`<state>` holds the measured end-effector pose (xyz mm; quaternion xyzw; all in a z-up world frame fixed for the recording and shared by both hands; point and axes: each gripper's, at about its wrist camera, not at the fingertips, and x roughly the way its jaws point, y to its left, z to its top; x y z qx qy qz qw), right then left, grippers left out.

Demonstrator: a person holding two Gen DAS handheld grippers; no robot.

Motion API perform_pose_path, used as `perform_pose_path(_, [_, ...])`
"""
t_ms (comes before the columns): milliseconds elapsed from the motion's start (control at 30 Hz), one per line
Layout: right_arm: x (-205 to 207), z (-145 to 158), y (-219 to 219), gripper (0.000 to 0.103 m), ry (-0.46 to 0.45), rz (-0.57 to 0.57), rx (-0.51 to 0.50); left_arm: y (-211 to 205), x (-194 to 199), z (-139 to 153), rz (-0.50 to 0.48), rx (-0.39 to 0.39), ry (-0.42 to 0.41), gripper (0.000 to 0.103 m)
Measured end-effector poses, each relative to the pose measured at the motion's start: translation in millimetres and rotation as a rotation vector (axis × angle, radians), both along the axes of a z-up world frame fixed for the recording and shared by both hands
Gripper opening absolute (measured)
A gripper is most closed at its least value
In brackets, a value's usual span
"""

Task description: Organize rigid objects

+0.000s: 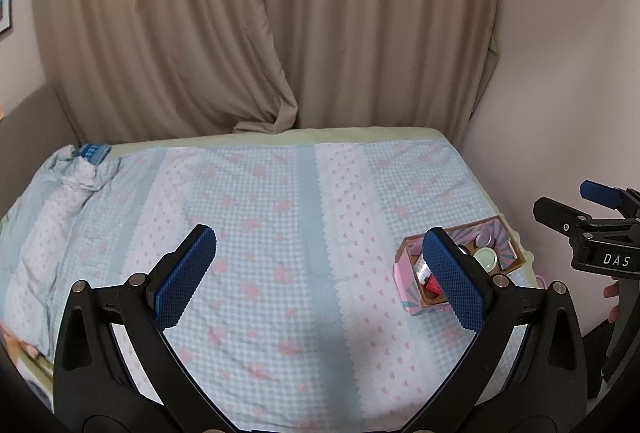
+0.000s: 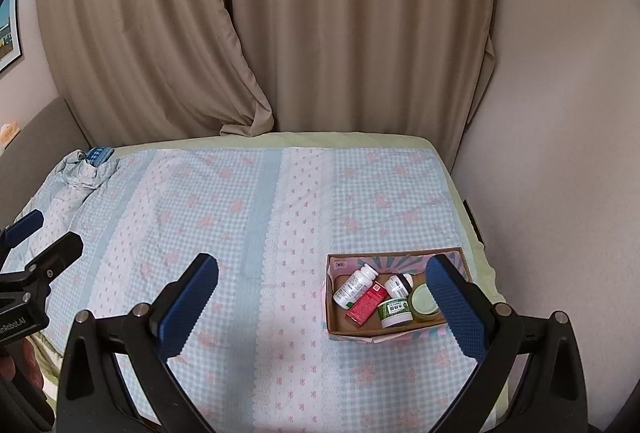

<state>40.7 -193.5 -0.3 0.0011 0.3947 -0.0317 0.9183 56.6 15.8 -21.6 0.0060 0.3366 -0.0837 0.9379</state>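
Both the left gripper (image 1: 320,281) and right gripper (image 2: 324,309) hang spread wide, grasping nothing; the white bottle (image 2: 354,285), red box (image 2: 366,302) and green-lidded jar (image 2: 424,302) lie gathered in the cardboard box (image 2: 352,335) on the bedspread (image 2: 240,217), seemingly sorted already.

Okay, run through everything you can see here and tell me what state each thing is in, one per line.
Left gripper: open, empty.
Right gripper: open, empty.
Cardboard box: open-topped, on the bed.
White bottle: lying down in box.
Red box: lying in box.
Green jar: lid on.
Curtains: drawn.
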Motion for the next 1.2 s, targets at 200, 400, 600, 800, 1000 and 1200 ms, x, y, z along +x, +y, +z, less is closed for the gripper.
perform_pose_path(200, [4.1,-2.1,-2.5,0.103,-0.001,-0.002,0.010,-3.2,-0.1,-0.6,-0.001,0.007,0.000,0.103])
perform_pose_path(400, [5.1,-0.8,-3.6,0.103,-0.007,0.000,0.011,-1.3,-0.1,-1.1,0.006,0.001,0.002,0.103])
perform_pose_path(600, [7.5,-1.1,-2.9,0.103,-0.012,0.008,0.010,-2.1,-0.6,-3.2,0.017,0.002,0.008,0.103])
perform_pose_path(800, [8.0,-1.8,-2.9,0.103,-0.015,0.010,0.016,-1.7,-0.4,-1.9,0.027,0.002,0.008,0.103])
perform_pose_path(1000, [6.3,-0.7,-3.0,0.103,-0.023,0.011,0.017,-2.1,-1.5,-0.4,0.053,0.012,-0.013,0.103])
perform_pose_path(1200, [5.8,0.7,-5.2,0.103,-0.032,0.011,0.015,-3.9,-1.5,1.3,0.064,0.016,-0.022,0.103])
